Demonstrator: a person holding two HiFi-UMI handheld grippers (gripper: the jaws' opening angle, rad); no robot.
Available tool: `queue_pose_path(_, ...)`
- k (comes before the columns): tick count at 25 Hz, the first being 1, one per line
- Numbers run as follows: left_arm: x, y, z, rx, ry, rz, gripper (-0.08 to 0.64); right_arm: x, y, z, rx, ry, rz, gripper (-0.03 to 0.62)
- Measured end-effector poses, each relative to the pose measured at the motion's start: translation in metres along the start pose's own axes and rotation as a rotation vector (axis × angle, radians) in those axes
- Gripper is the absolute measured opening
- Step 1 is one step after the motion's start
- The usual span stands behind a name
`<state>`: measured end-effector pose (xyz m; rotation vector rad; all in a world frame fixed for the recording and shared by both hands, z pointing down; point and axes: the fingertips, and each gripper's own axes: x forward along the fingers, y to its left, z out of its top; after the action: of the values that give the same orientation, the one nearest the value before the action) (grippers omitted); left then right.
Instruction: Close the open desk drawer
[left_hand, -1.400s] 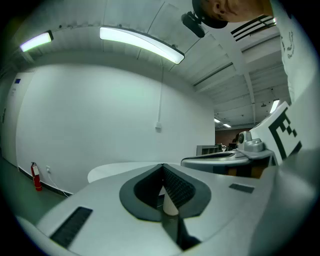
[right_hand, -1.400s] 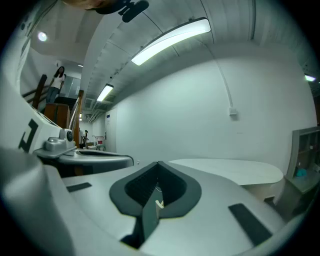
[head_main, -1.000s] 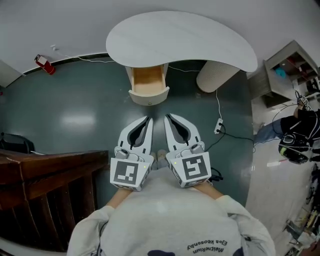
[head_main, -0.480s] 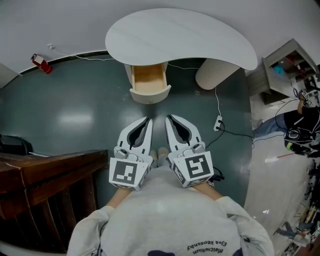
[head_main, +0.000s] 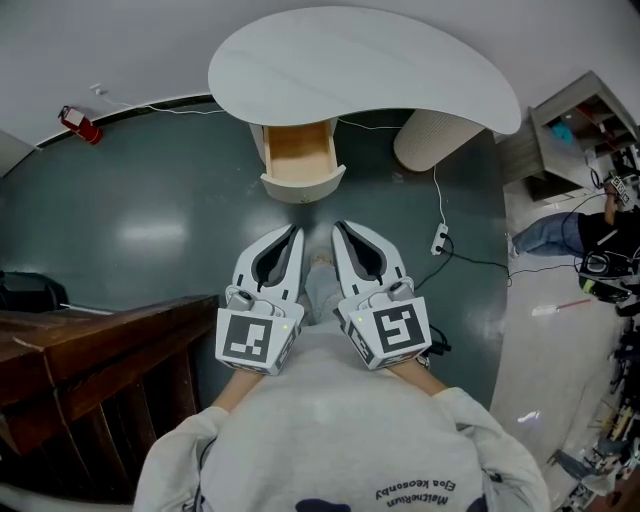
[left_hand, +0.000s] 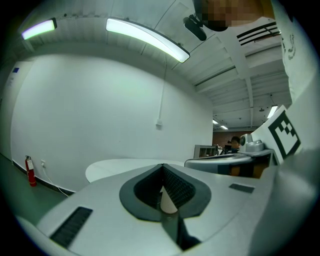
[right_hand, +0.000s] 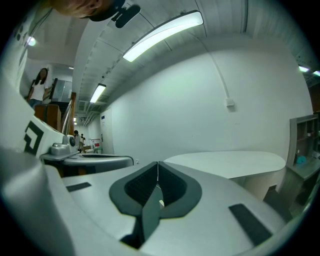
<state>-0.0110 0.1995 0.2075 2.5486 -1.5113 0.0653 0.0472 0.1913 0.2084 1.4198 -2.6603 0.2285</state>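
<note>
The dark green floor (head_main: 140, 230) carries a white, kidney-shaped desk (head_main: 360, 70) standing against the wall. Under the desk's near edge, left of its round pale leg (head_main: 428, 140), the wooden drawer (head_main: 300, 165) stands pulled out, its inside bare. Nearer the person, well short of the drawer front, the left gripper (head_main: 296, 232) and right gripper (head_main: 337, 228) hover side by side. Both point toward the drawer, each with its jaws pressed together on nothing.
</note>
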Motion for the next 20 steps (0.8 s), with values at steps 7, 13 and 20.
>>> queue_pose_path(7,0.019,0.011,0.001,-0.001,-0.006,0.011,0.009,0.020,-0.010,0.003,-0.035,-0.003,0.018,0.018)
queue_pose_path(13,0.048,0.025,0.001,-0.024,0.000,0.026,0.009,0.050,-0.028,0.004,-0.068,0.008,0.035,0.018)
queue_pose_path(20,0.097,0.045,0.009,-0.020,0.001,0.018,0.009,0.095,-0.059,0.012,-0.063,0.017,0.062,0.018)
